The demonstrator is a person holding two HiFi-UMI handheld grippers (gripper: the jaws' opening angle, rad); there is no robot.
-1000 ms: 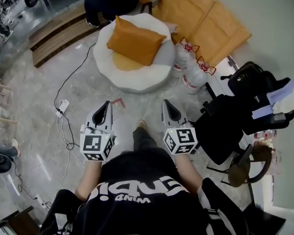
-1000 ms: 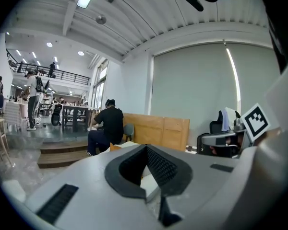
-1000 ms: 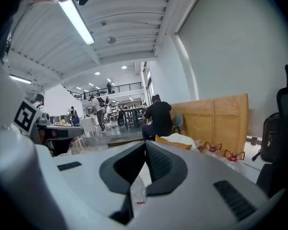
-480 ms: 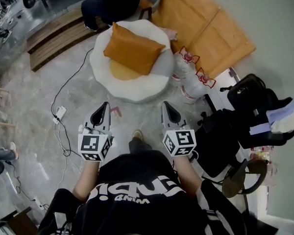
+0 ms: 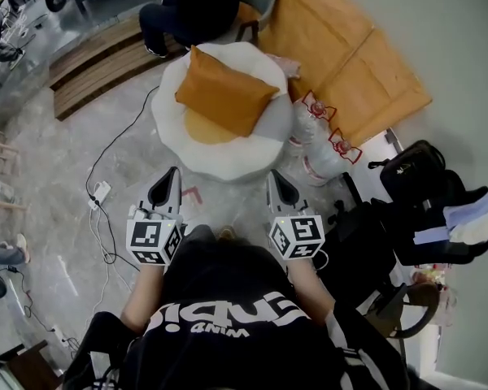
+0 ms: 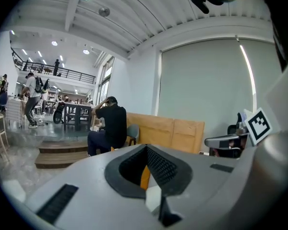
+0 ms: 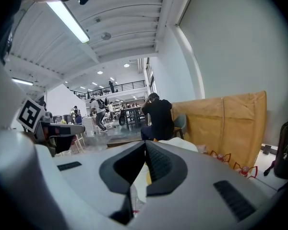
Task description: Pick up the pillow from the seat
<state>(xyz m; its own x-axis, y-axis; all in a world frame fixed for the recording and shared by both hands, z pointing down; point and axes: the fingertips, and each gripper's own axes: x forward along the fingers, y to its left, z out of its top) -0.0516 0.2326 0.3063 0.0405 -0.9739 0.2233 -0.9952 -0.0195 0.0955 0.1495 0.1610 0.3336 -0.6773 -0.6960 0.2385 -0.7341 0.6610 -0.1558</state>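
Note:
An orange pillow (image 5: 224, 90) lies tilted on a round white seat (image 5: 215, 154) ahead of me. Both grippers are held low and side by side, short of the seat. My left gripper (image 5: 173, 173) is shut with nothing in it, tip pointing at the seat's near left edge. My right gripper (image 5: 272, 175) is shut and empty too, near the seat's near right edge. In the left gripper view a sliver of the orange pillow (image 6: 144, 176) shows through the jaws' opening. In the right gripper view the white seat (image 7: 192, 147) rises just beyond the jaws.
A seated person in black (image 5: 191, 2) is on a chair behind the seat. Wooden panels (image 5: 342, 51) lean at the back right, with water bottles (image 5: 325, 149) beside the seat. A black office chair with bags (image 5: 415, 201) stands to the right. Cables and a power strip (image 5: 98, 193) lie on the floor at left.
The seat and pillow have come closer to the grippers as I stepped forward. Both grippers stay shut and side by side.

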